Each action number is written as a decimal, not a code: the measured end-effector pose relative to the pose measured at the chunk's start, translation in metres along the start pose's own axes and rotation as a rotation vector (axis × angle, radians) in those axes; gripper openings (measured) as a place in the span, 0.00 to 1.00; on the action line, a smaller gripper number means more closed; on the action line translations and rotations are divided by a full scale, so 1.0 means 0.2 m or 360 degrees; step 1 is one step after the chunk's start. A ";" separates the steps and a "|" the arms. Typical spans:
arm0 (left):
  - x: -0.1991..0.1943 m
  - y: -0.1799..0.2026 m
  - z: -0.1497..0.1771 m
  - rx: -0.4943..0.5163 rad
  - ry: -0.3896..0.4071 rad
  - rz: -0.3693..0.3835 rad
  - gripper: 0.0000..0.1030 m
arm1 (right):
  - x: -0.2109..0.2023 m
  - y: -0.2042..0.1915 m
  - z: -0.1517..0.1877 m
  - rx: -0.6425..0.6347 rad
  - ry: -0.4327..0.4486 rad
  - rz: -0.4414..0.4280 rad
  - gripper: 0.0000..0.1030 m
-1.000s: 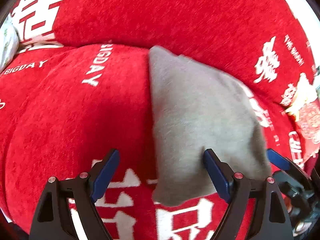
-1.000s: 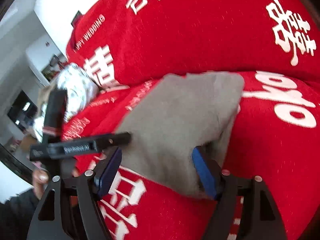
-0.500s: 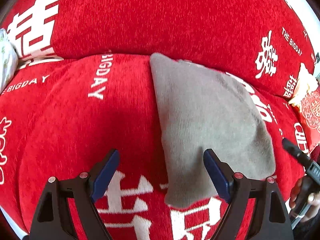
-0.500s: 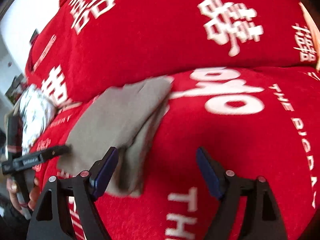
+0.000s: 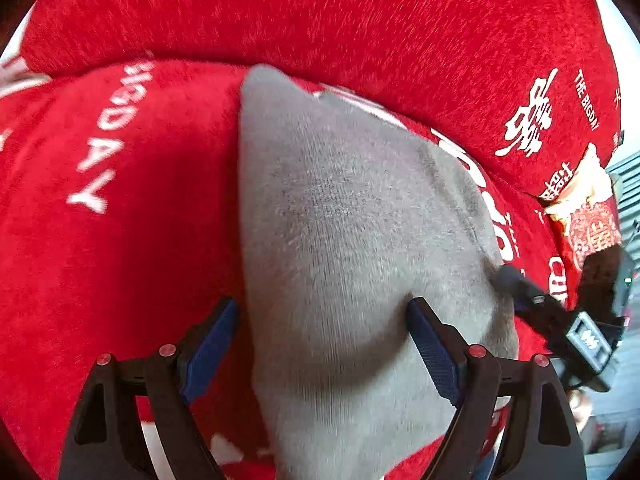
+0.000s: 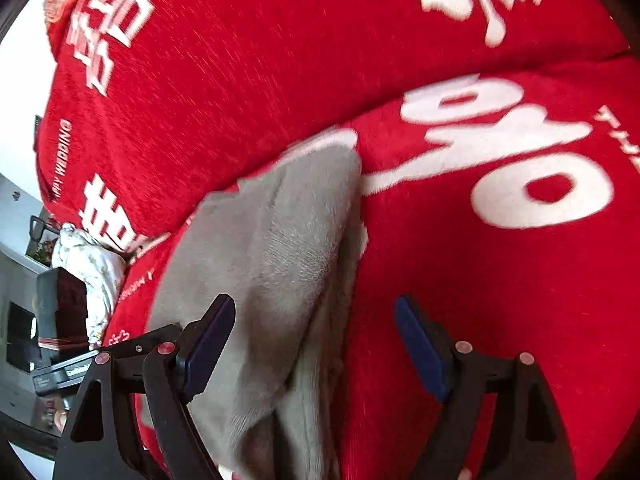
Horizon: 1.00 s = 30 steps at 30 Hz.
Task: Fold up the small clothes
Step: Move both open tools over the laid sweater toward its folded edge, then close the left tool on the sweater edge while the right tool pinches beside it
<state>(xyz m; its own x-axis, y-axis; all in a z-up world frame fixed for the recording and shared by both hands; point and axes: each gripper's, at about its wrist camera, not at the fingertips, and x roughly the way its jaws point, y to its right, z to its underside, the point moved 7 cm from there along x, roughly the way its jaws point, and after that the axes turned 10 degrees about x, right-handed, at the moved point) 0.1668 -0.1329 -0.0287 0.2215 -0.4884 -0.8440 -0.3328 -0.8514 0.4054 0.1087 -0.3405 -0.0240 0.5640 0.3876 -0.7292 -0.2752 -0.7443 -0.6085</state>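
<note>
A folded grey garment (image 5: 352, 220) lies on the red sofa seat (image 5: 120, 240). My left gripper (image 5: 320, 344) is open and low over the garment's near end. Its left finger (image 5: 212, 340) is at the garment's left edge and its right finger (image 5: 432, 356) is on the grey fabric. In the right wrist view the grey garment (image 6: 272, 264) shows its layered right edge between the fingers of my open right gripper (image 6: 316, 344). Neither gripper's pads press on the fabric. Each gripper also shows in the other's view, the right gripper (image 5: 560, 328) at the garment's right side and the left gripper (image 6: 80, 364) at its left.
The sofa cover is red with white lettering, and its backrest (image 5: 320, 20) rises just behind the garment. A red and gold packet (image 5: 588, 216) lies at the seat's right end. A white flowered bundle (image 6: 88, 264) sits at the left end, with room furniture beyond it.
My left gripper has slid right and closer, so the garment now fills the gap between its fingers. My right gripper has rolled and swung, then come back over the garment's right edge.
</note>
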 end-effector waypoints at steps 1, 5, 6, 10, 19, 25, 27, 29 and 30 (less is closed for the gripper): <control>0.03 -0.01 -0.01 -0.0029 -0.0014 0.0055 0.84 | 0.06 0.00 0.01 0.0013 -0.0054 -0.0011 0.82; 0.07 0.00 -0.04 -0.0022 0.0011 0.0100 0.84 | 0.13 -0.08 0.01 -0.0075 -0.0061 -0.0050 0.83; 0.07 0.01 -0.05 0.0003 0.0015 0.0081 0.84 | 0.16 -0.12 0.02 -0.0135 -0.0071 -0.0041 0.83; 0.07 0.06 -0.06 0.0111 0.0068 -0.0028 0.76 | 0.23 -0.21 0.05 -0.0266 -0.0060 0.0020 0.66; -0.01 0.10 -0.06 0.0238 0.0151 -0.0136 0.56 | 0.16 -0.29 0.05 -0.0308 0.0027 0.0116 0.44; -0.08 0.11 -0.03 0.0245 0.0168 -0.0154 0.54 | 0.11 -0.35 0.08 -0.0348 0.0050 0.0151 0.43; -0.10 0.11 -0.02 0.0244 0.0172 -0.0161 0.54 | 0.11 -0.37 0.10 -0.0350 0.0046 0.0156 0.43; -0.12 0.10 0.00 0.0238 0.0176 -0.0162 0.54 | 0.10 -0.38 0.12 -0.0354 0.0044 0.0158 0.43; -0.13 0.10 0.00 0.0236 0.0177 -0.0161 0.54 | 0.09 -0.38 0.14 -0.0356 0.0042 0.0157 0.43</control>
<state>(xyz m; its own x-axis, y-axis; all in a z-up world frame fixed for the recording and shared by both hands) 0.1540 -0.1383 0.0008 0.3580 -0.4268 -0.8304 -0.4331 -0.8638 0.2573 0.1195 -0.2612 0.0005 0.5639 0.2946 -0.7715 -0.1522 -0.8811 -0.4478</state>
